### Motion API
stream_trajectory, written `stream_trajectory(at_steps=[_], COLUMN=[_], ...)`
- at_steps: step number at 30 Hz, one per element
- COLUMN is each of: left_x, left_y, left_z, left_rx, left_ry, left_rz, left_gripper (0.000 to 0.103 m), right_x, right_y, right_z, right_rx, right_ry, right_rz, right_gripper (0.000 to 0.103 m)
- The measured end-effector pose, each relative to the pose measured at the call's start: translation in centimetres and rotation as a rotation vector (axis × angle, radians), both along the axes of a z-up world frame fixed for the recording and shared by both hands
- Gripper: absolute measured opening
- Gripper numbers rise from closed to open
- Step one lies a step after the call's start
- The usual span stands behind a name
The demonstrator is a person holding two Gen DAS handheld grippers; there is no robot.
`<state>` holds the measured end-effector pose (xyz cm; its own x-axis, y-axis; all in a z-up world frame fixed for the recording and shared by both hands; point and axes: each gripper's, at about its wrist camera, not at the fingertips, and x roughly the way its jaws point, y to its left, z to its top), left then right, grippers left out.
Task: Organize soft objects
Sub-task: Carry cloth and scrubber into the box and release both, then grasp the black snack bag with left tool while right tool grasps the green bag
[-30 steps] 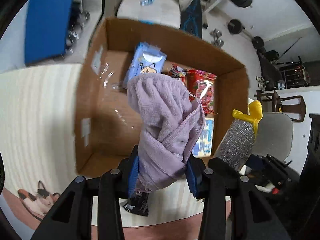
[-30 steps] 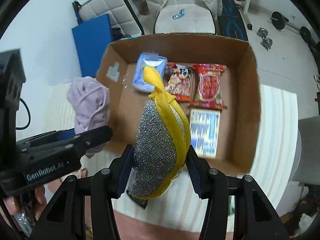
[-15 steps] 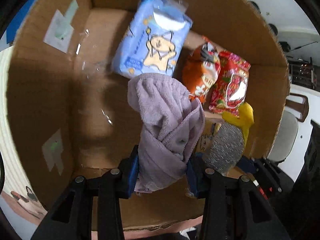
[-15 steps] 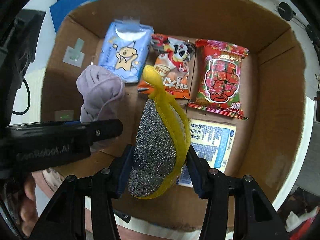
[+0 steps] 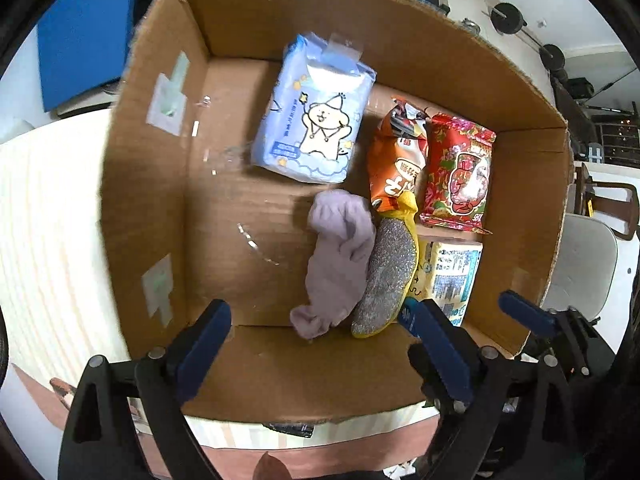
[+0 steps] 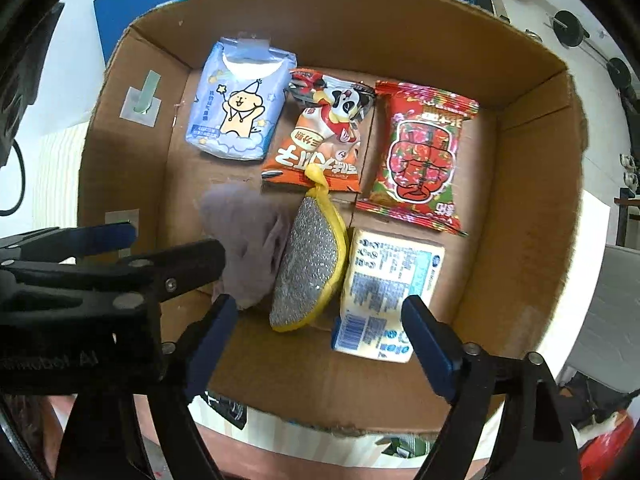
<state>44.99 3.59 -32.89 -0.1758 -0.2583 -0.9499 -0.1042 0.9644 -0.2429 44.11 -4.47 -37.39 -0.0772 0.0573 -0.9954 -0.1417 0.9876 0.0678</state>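
Note:
A purple fleece cloth (image 5: 338,268) (image 6: 248,240) lies crumpled on the floor of the cardboard box (image 5: 160,160) (image 6: 120,160). Touching its right side is a yellow-edged silver scrub sponge (image 5: 390,276) (image 6: 310,264). My left gripper (image 5: 316,312) hangs above the cloth, its jaws opening wide and its pads off the cloth. My right gripper (image 6: 318,304) hangs above the sponge, jaws likewise opening, with the sponge loose below. One left finger (image 6: 180,264) covers part of the cloth in the right wrist view.
Also in the box are a blue tissue pack (image 6: 240,108), an orange snack bag (image 6: 320,140), a red snack bag (image 6: 424,152) and a white-blue packet (image 6: 384,292). The box stands on a pale wooden table (image 5: 48,220). A blue board (image 5: 84,28) is behind.
Both grippers sank into the box and went from shut to wide open. The cloth and the sponge left the pads and now lie side by side on the box floor.

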Motion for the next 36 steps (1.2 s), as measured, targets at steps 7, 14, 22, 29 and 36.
stream_trajectory(at_steps=[7,14,22,29,36], left_x=[-1.9,-3.7,-9.4,-16.8,-19.6], left_y=[0.0,-0.1,-0.1,1.1,-0.5], left_z=[3.6,7.9,14.0,7.4,-3.4], left_rx=[0.039,0.081,0.271,0.219,0.196], left_ry=[-0.114,-0.216,-0.495,-0.363,-0.141], left_rz=[-0.018,-0.042,-0.041,0.002,-0.041], left_gripper=[0.095,0.095,0.095,0.095,0.081], right_x=[-1.6,-3.3,-8.6,-16.4,-20.1], right_y=[-0.7,-0.8,-3.5,-9.5,-13.1], right_z=[2.4,5.0,8.9,4.1,-5.7], right_rx=[0.016,0.041,0.074,-0.043,-0.061], right_ry=[-0.049,-0.098,-0.193,-0.149,0.002], right_rz=[-0.027,-0.050,-0.044,-0.057,-0.143], right_gripper=[0.103,0.103,0.103,0.103,0.103])
